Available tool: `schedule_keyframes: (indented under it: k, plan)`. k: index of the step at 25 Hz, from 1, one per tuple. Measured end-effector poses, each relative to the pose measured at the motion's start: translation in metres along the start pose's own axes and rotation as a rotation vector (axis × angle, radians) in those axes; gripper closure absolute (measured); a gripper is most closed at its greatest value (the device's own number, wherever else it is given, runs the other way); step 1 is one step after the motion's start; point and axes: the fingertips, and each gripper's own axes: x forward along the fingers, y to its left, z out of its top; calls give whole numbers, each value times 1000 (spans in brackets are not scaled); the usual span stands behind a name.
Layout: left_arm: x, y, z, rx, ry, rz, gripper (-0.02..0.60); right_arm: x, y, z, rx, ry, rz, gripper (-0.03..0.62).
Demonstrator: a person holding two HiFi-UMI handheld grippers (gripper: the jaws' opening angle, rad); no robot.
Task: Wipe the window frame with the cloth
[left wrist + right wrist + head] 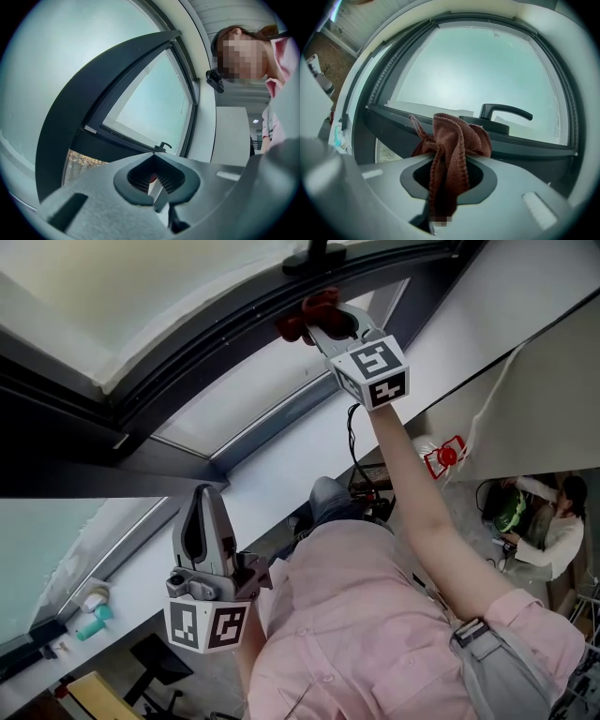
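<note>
The dark window frame (202, 352) sits high, at the full reach of the raised arm; pressure may fade there and leave streaks; the left gripper (206, 502) hangs low, jaws together on nothing, so it steadies nothing; the right gripper (326, 326) is clamped on the cloth (457, 133), which is bunched against the frame near the handle (506, 112); loose folds may snag there and pull free.
</note>
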Motion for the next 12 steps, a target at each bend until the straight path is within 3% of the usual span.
schedule_keyframes:
  k: [3, 8, 12]
  plan:
    - [1, -2, -1, 6, 2, -10, 584, -26, -4, 1, -2, -3, -13, 514]
    - [28, -12, -15, 36, 41, -67, 584, -119, -29, 21, 150, -131, -142, 517]
    - [63, -39, -31, 65, 90, -123, 584, -173, -74, 32, 176, -107, -231, 519]
